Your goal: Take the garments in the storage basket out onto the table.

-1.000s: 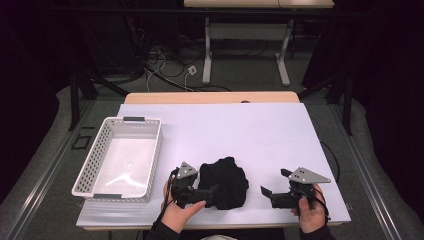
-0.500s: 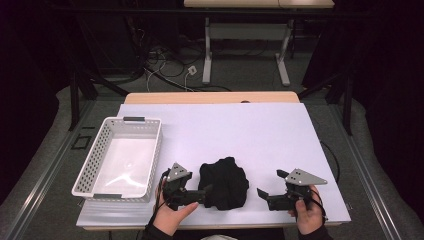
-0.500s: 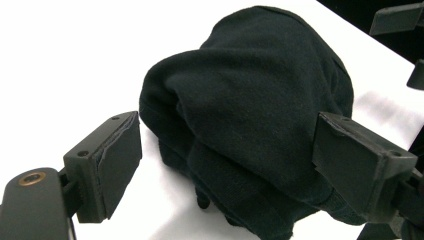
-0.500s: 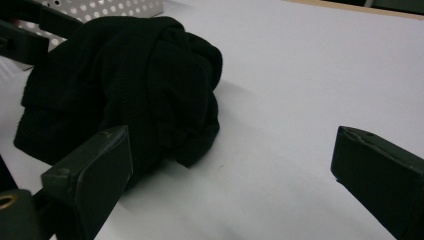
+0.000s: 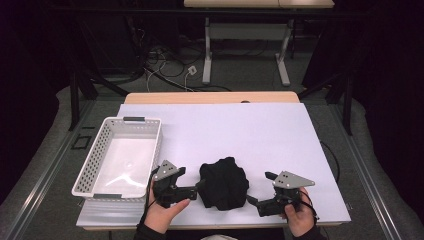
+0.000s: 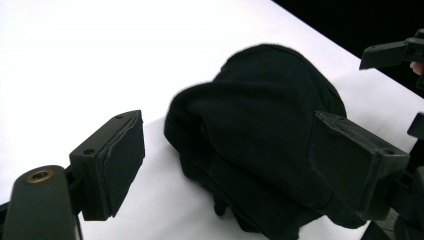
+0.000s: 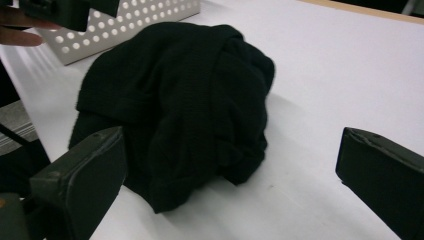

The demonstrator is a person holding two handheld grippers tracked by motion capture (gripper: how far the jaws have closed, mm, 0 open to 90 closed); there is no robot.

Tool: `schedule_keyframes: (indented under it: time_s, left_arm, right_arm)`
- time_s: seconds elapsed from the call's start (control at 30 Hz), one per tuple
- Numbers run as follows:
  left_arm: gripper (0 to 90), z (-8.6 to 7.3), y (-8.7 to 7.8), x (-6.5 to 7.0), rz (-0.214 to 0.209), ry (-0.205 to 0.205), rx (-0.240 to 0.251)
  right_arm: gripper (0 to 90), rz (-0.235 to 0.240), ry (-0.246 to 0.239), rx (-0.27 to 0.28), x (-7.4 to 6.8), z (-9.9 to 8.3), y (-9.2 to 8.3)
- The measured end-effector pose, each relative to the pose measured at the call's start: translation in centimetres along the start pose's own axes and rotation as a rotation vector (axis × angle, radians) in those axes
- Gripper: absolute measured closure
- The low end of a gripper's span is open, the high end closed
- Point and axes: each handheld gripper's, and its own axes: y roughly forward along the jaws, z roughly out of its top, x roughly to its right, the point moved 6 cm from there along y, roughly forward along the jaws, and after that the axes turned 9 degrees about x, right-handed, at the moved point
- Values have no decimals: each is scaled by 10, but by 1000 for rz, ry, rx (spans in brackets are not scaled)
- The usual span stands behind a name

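Black garment (image 5: 223, 183) lies crumpled in heap on white tabletop (image 5: 260, 130), near front edge, between my two grippers. Left gripper (image 5: 196, 189) at heap's left edge, jaws wide, nothing pinched; cloth bulges between them in left gripper view (image 6: 260, 135). Right gripper (image 5: 251, 201) just right of heap, jaws spread, empty. White basket (image 5: 150, 145) sits left, nothing inside. My read: work barely begun. No grasp yet; both grips, any spreading, folding or binning remain.
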Motion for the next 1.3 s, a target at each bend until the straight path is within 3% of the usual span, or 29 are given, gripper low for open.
schedule_keyframes:
  time_s: [0.2, 0.53, 0.73, 1.13, 1.3]
  left_arm:
    - [164, 1, -7, -4, -4, -26, -19]
    - [163, 3, -9, -7, -5, -18, -2]
    - [163, 0, -7, -11, 7, -27, -10]
    - [153, -4, -4, -13, -6, -57, -20]
    - [153, -5, -3, -13, -4, -50, -22]
  right_arm:
    - [0, 27, -20, -7, -9, 5, 7]
    - [0, 26, -26, -57, -15, 9, 21]
    - [2, 74, -61, -50, -29, 17, 28]
    - [147, 152, -101, -55, -53, 25, 48]
    - [188, 163, -123, -57, -60, 28, 55]
